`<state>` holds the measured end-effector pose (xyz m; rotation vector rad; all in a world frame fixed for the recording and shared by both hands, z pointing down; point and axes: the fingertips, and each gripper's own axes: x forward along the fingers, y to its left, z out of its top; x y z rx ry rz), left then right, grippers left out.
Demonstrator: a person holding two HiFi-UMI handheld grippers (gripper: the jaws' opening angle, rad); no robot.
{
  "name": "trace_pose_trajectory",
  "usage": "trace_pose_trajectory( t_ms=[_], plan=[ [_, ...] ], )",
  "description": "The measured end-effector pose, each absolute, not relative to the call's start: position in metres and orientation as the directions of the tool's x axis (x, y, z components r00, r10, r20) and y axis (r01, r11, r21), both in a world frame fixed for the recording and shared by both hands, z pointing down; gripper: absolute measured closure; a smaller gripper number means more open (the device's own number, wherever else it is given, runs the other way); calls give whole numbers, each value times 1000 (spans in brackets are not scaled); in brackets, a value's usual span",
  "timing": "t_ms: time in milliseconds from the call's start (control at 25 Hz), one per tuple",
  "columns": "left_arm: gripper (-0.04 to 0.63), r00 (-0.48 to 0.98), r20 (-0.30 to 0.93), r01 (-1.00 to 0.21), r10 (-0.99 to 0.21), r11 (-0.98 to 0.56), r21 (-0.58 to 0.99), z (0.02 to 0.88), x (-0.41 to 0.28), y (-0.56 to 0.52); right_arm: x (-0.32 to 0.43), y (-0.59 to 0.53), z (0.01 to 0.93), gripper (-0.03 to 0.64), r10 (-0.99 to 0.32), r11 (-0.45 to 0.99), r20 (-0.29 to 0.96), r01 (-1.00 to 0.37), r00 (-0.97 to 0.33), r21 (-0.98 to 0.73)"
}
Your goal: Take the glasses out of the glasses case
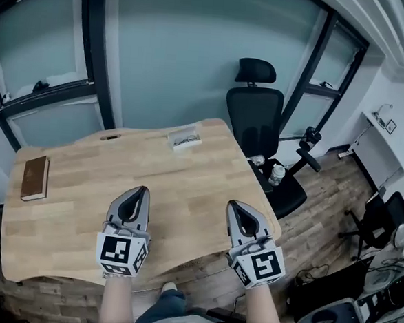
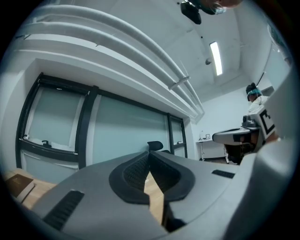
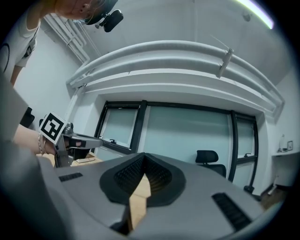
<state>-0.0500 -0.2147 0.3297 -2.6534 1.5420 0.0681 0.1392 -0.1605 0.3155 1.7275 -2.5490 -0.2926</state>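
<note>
Head view alone shows glasses case [image 1: 185, 139] nr table [image 1: 82, 204] far edge.

Setting: office. Evidence at desk level: pale wooden desk [image 1: 186, 191] with a curved front edge; black swivel chair [image 1: 259, 116] with headrest and armrests beside it; frosted glass partitions [image 1: 175, 52] in black frames along the far side; wood-look floor [image 1: 331, 195]. Overhead: white ceiling with long pipes [image 2: 164, 70] and a strip light [image 2: 216, 58]; white side table [image 1: 378, 135] against the right wall.
</note>
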Motion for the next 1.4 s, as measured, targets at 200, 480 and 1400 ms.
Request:
trace_pose_trajectory(
  t_ms=[200, 480, 1400],
  plan=[
    [578, 492, -73, -870, -867, -490, -43, 325, -48, -284, 135, -232, 315, 606, -919, 374, -44, -903, -391, 210],
    [580, 470, -38, -882, -882, -469, -44, 341, -38, -346, 140, -311, 328, 606, -900, 426, 9, -872, -436, 241],
    [578, 268, 151, -963, -952, -270, 4, 429, -20, -511, 127, -597, 506, 508, -454, 888, 621, -270, -639, 371]
  ],
)
